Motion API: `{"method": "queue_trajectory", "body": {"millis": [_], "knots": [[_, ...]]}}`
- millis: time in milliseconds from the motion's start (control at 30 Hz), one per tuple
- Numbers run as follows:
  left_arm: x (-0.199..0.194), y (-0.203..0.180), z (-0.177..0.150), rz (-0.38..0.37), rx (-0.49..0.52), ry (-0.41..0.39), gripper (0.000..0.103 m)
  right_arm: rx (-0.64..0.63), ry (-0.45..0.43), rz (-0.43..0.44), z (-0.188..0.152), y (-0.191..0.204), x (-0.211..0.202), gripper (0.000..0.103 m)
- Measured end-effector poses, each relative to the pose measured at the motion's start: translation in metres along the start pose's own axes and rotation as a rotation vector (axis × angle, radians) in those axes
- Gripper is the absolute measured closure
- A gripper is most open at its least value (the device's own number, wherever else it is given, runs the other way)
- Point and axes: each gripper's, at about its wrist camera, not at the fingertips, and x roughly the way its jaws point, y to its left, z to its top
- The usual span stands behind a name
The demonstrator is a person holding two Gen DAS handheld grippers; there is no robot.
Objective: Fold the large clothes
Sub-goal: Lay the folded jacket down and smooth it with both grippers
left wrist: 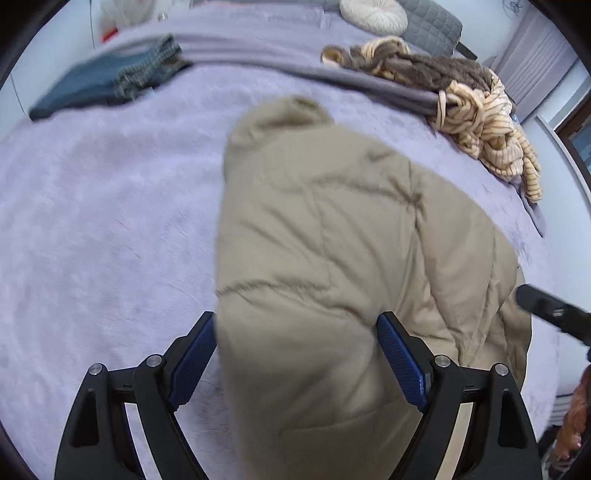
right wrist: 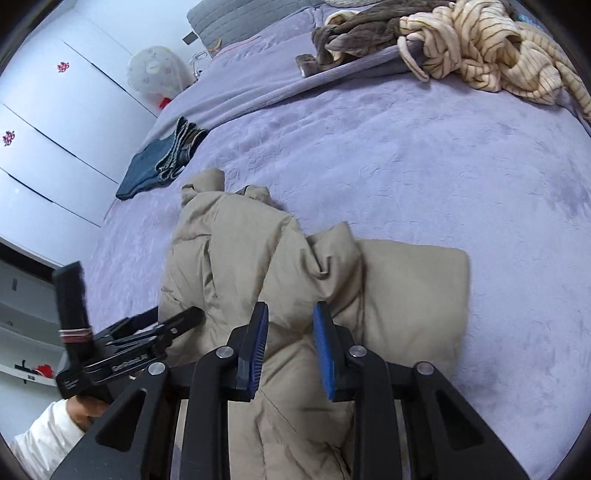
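A large beige padded jacket (left wrist: 332, 240) lies bunched on the lilac bedspread (left wrist: 92, 221). My left gripper (left wrist: 295, 350) is open, its blue pads wide apart on either side of the jacket's near edge. In the right wrist view the jacket (right wrist: 258, 266) lies in front, partly folded. My right gripper (right wrist: 290, 339) has its pads closed on a raised fold of the jacket's near part. The left gripper (right wrist: 184, 317) shows at the jacket's left edge in that view. The right gripper's tip (left wrist: 546, 306) shows at the right edge in the left wrist view.
Folded dark jeans (left wrist: 99, 85) lie at the far left of the bed. A heap of brown and cream striped clothes (left wrist: 461, 96) lies at the far right. A cream cushion (left wrist: 373, 14) and grey pillow sit at the head. White wardrobe doors (right wrist: 55, 122) stand left.
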Motion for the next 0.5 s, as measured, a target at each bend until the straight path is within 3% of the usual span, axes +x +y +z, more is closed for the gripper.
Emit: {"method": "queue_trajectory", "body": {"millis": [100, 133, 233, 400, 500], "knots": [[-0.013, -0.002, 0.005, 0.027, 0.026, -0.068, 0.013, -0.004, 0.044, -0.094, -0.007, -0.003, 0.033, 0.075], [-0.007, -0.005, 0.006, 0.04, 0.038, -0.043, 0.0, 0.012, 0.065, -0.112, -0.015, -0.012, 0.035, 0.075], [0.015, -0.01, -0.002, 0.075, 0.079, 0.024, 0.0, 0.057, 0.099, -0.139, -0.022, -0.031, 0.052, 0.079], [0.034, -0.003, -0.01, 0.024, 0.0, 0.069, 0.0, 0.023, 0.115, -0.151, -0.032, -0.041, 0.066, 0.079], [0.026, -0.008, -0.013, 0.068, 0.018, 0.057, 0.0, 0.048, 0.109, -0.132, -0.034, -0.045, 0.065, 0.079]]}}
